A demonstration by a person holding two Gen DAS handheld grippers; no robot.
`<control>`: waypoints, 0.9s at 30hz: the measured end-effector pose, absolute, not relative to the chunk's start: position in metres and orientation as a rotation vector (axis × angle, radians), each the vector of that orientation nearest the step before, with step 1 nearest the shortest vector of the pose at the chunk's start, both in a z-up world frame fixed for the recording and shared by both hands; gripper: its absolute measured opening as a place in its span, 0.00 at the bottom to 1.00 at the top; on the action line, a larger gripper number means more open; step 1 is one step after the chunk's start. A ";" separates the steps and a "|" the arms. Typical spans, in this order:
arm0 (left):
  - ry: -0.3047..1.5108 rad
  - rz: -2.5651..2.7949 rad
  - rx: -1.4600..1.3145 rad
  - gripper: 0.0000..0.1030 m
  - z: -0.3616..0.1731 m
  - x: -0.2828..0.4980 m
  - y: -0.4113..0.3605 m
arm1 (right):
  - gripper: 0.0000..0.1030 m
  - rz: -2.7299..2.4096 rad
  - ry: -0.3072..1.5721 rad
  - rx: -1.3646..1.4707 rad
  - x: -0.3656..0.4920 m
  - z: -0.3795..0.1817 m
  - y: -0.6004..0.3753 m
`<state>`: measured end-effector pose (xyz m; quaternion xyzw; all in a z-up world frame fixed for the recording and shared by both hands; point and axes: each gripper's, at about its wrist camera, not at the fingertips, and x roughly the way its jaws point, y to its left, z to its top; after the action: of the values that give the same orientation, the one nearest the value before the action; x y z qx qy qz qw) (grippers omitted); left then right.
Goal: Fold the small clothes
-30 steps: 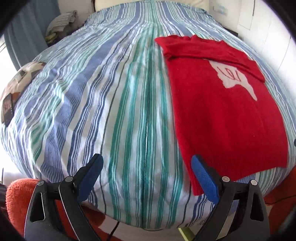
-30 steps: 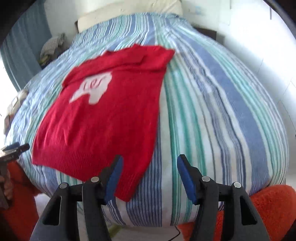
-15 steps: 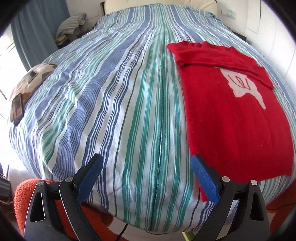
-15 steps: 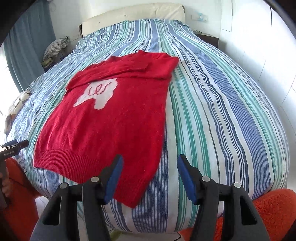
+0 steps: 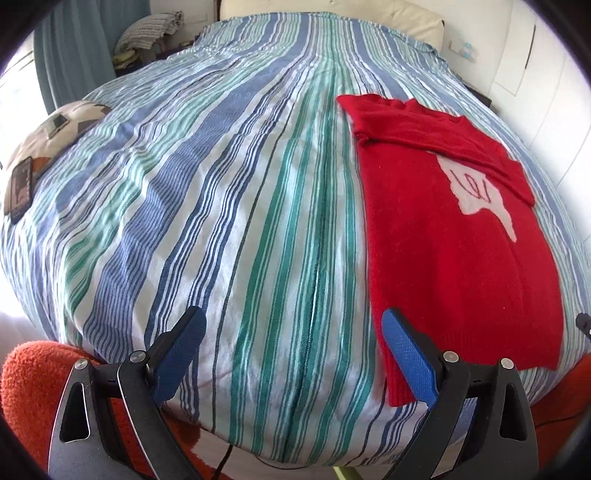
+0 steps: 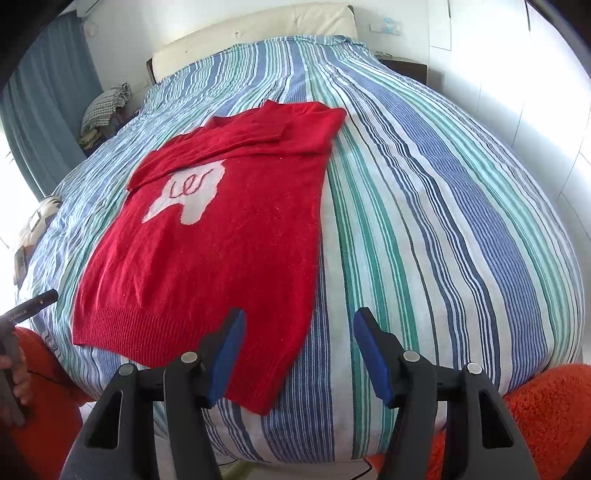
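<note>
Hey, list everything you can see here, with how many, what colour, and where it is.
sweater: one, red with a white motif, flat on the bed, sleeves folded across its top
bedspread: one, blue, green and white stripes, covering the bed
headboard: one, cream, far end
cushion: one, patterned, bed's left edge
clothes pile: one, pale, far left beside the bed
rug: orange, on the floor
left hand-held gripper: one, blue pads, open
right hand-held gripper: one, blue pads, open

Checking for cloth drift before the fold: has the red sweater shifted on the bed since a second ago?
No. The red sweater lies on the same stripes of the striped bedspread, hem at the near edge; only the camera view changed.
</note>
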<state>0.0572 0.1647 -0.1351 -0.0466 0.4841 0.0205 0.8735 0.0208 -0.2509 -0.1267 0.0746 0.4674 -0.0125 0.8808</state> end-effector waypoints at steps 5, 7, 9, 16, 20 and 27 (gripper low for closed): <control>1.016 0.022 -0.141 0.94 -0.135 0.056 0.168 | 0.60 -0.034 0.972 0.195 0.021 -0.127 -0.258; 1.017 0.017 -0.145 0.94 -0.135 0.056 0.168 | 0.60 -0.043 0.975 0.212 0.021 -0.129 -0.261; 1.020 0.014 -0.142 0.94 -0.135 0.056 0.167 | 0.60 -0.049 0.977 0.226 0.022 -0.129 -0.263; 1.003 0.000 -0.147 0.94 -0.131 0.054 0.165 | 0.69 -0.079 0.942 0.254 0.019 -0.124 -0.268; 1.003 -0.001 -0.155 0.94 -0.131 0.054 0.166 | 0.88 -0.127 0.883 0.289 0.015 -0.115 -0.278; 1.002 0.011 -0.167 0.94 -0.132 0.055 0.169 | 0.95 -0.153 0.890 0.302 0.018 -0.117 -0.283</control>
<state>0.0550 0.1691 -0.1316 -0.0799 0.4799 0.0051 0.8736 0.0176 -0.2827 -0.1169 0.1455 0.4285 -0.0737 0.8887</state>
